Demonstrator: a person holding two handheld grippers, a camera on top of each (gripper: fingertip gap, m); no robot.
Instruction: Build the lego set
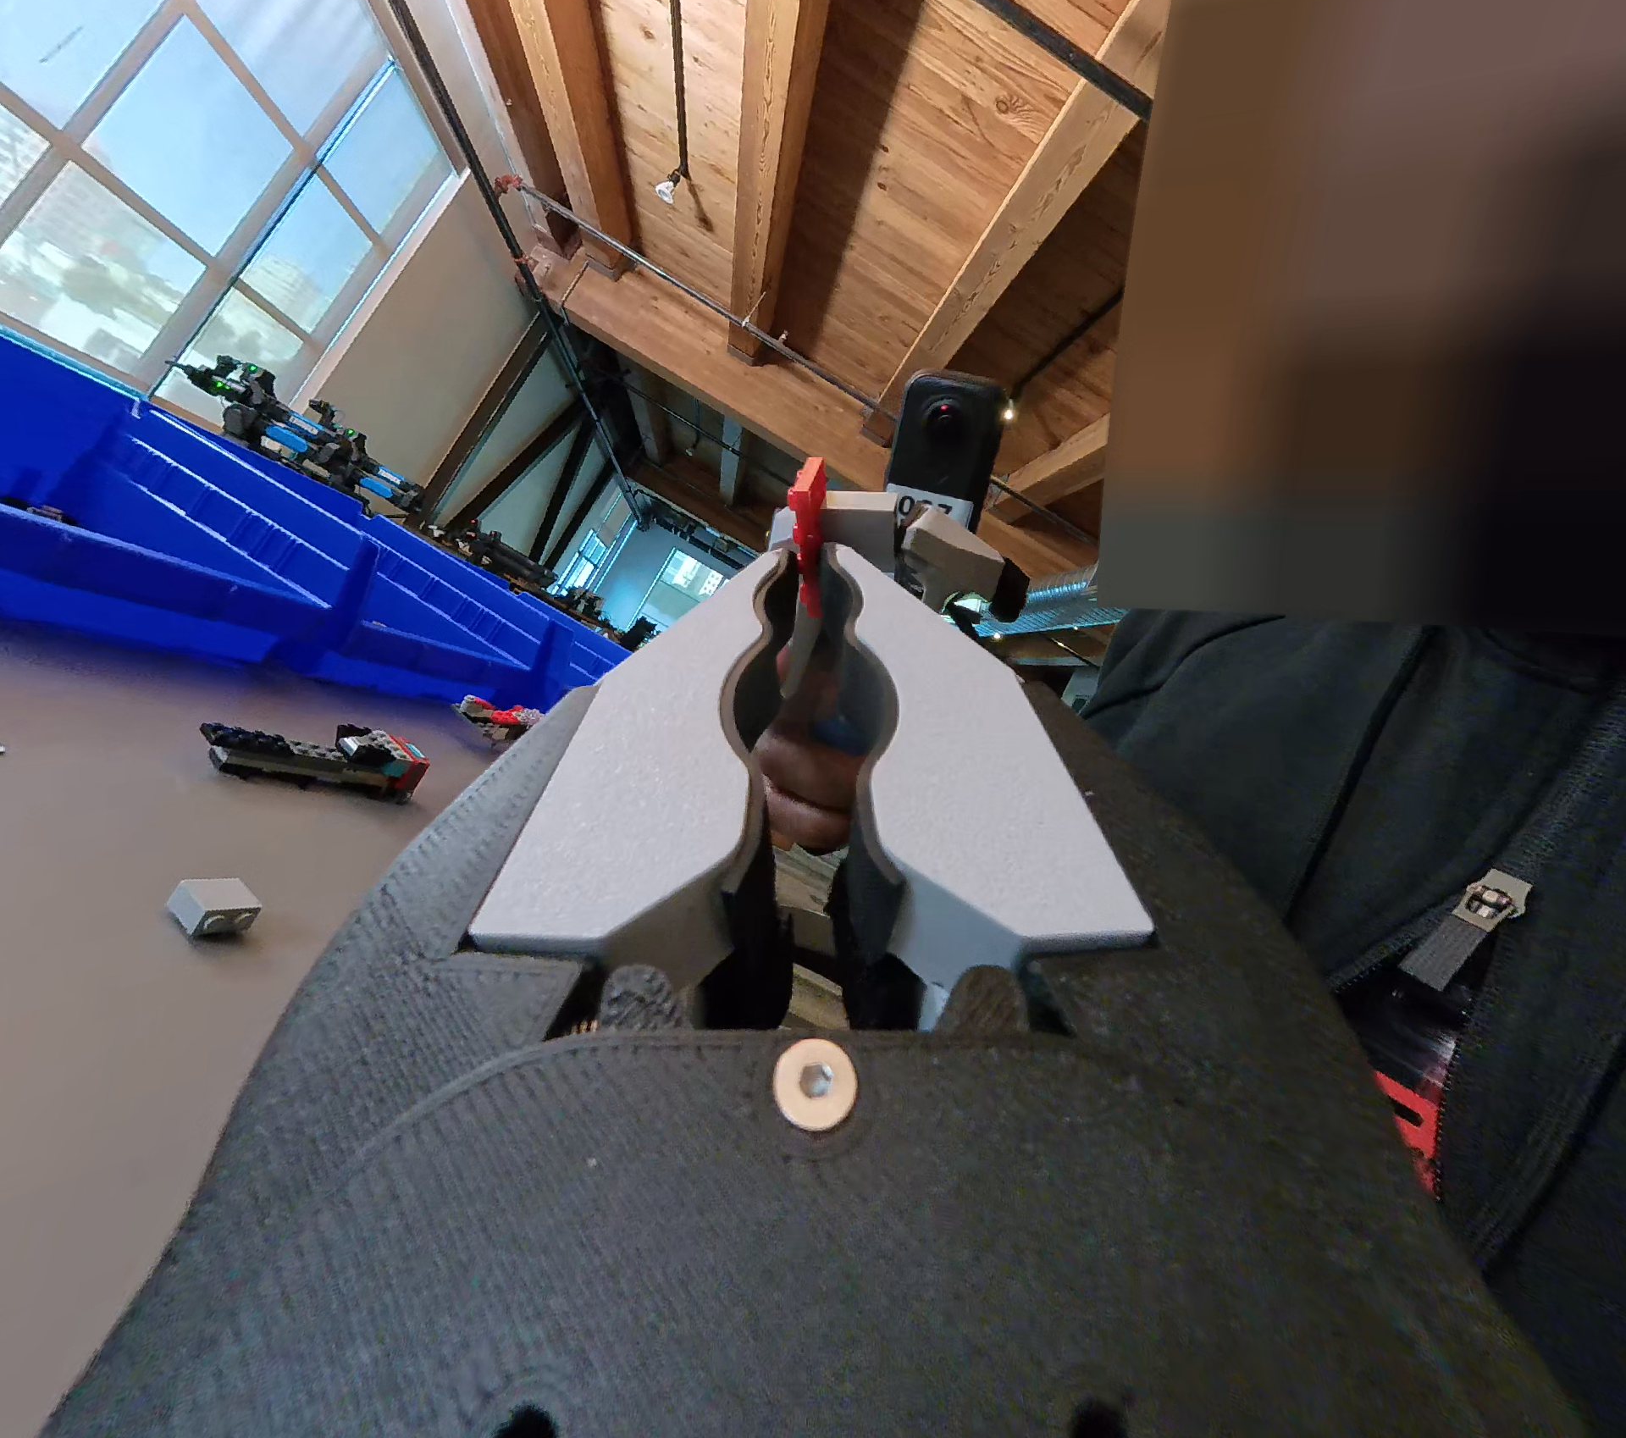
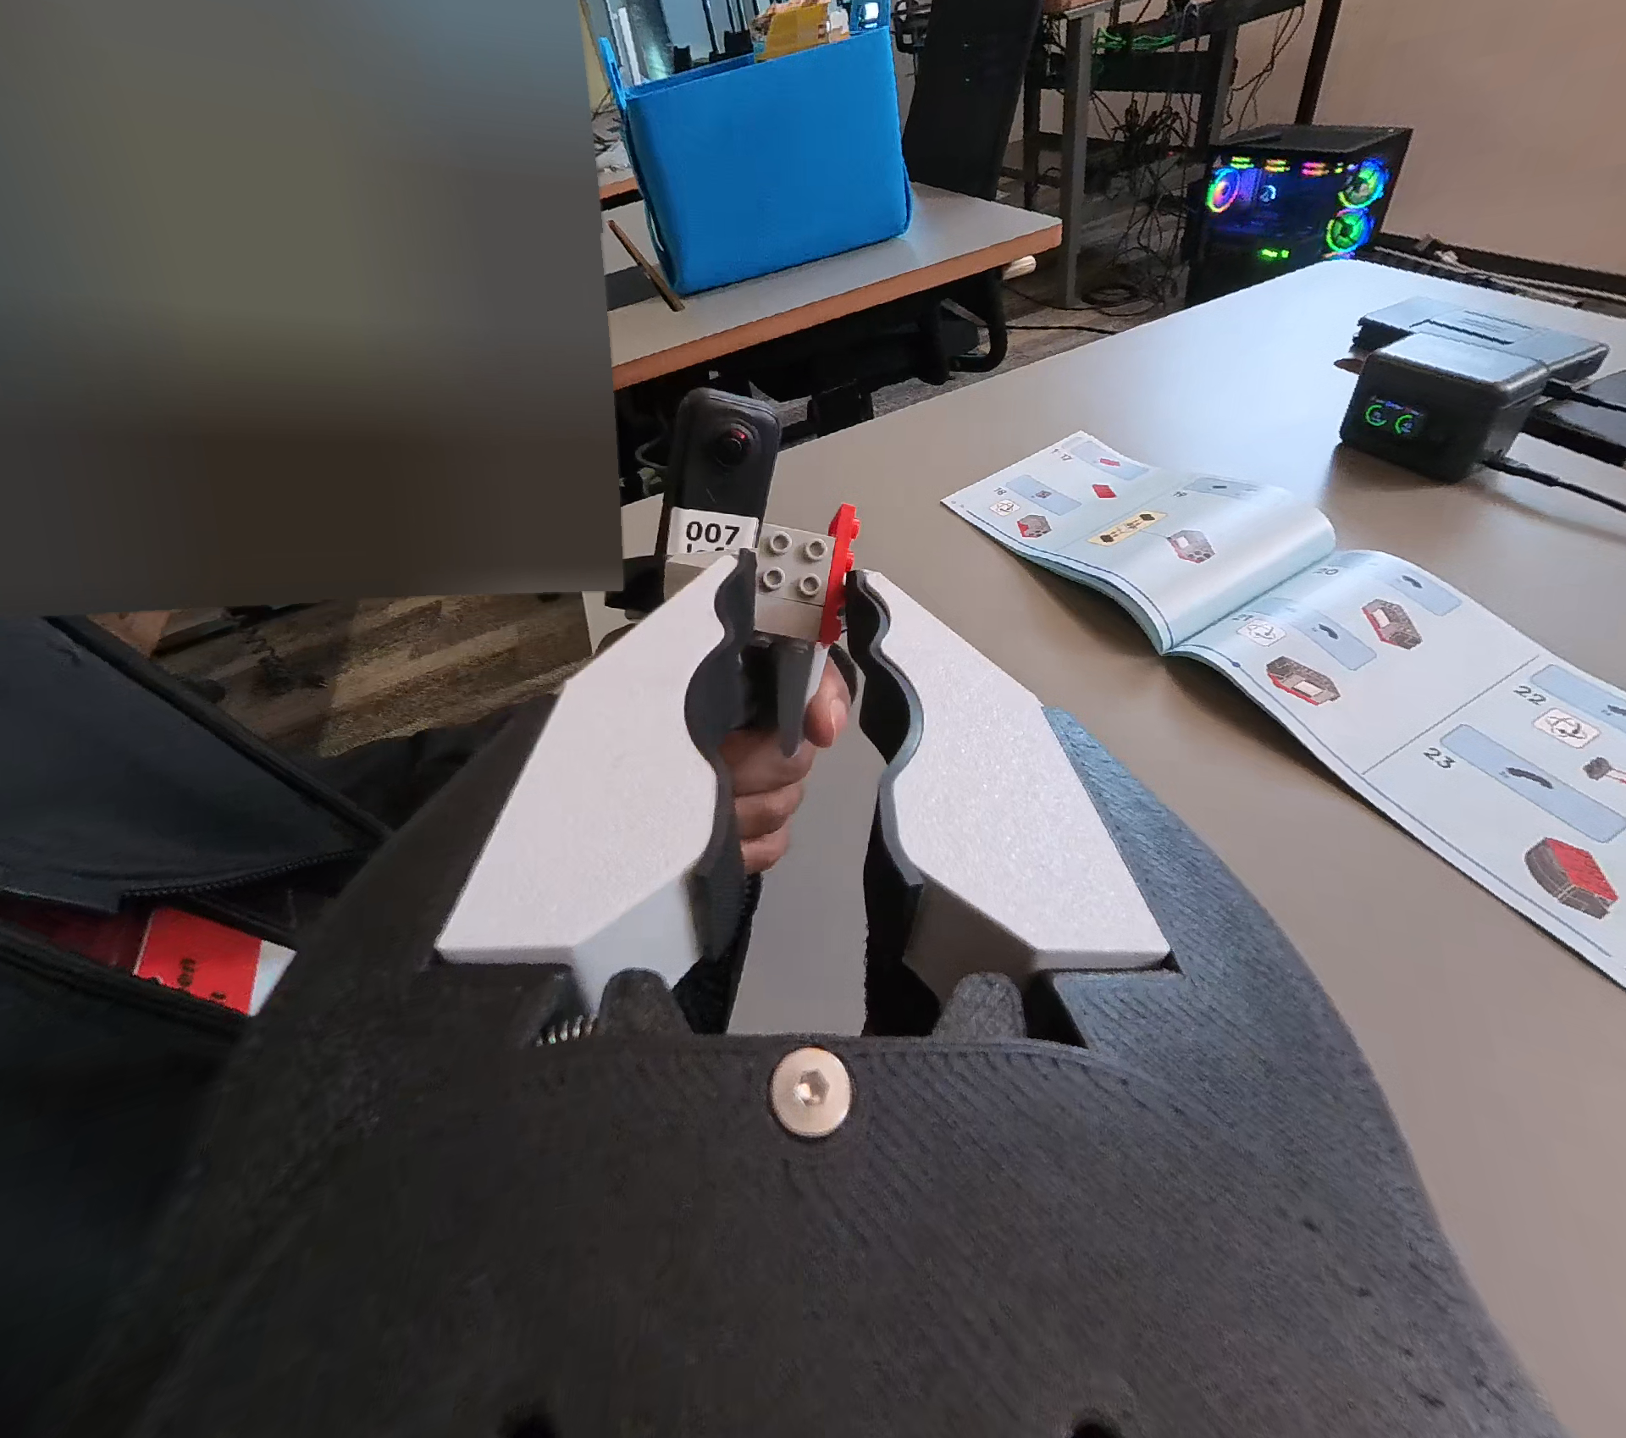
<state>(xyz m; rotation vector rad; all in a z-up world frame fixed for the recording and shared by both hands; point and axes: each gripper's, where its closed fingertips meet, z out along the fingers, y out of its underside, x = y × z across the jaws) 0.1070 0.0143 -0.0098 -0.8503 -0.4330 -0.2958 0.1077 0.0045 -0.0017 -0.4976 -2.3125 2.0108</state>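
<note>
My left gripper (image 1: 809, 562) is shut on a thin red plate (image 1: 805, 516) and holds it on edge in the air. My right gripper (image 2: 801, 582) is shut on a grey 2x2 brick (image 2: 790, 576), studs facing the camera, with the red plate (image 2: 842, 564) pressed against its right side. The two grippers meet tip to tip above the table edge. The grey brick (image 1: 858, 516) and the right gripper's fingers (image 1: 955, 560) show just behind the plate in the left wrist view. The left gripper's fingertips (image 2: 796, 679) and a hand (image 2: 774, 789) show below the brick.
On the brown table (image 1: 88, 1088) lie a long dark partial build (image 1: 317, 758), a loose grey brick (image 1: 214, 907) and a small red-grey build (image 1: 497, 718), with blue bins (image 1: 264, 542) behind. An open instruction booklet (image 2: 1276, 604) and a black device (image 2: 1452, 410) lie to the right. My two grippers' fingertips are within a few centimetres of each other. Left tips and right tips are each some 30 cm from the long dark partial build (image 1: 317, 758).
</note>
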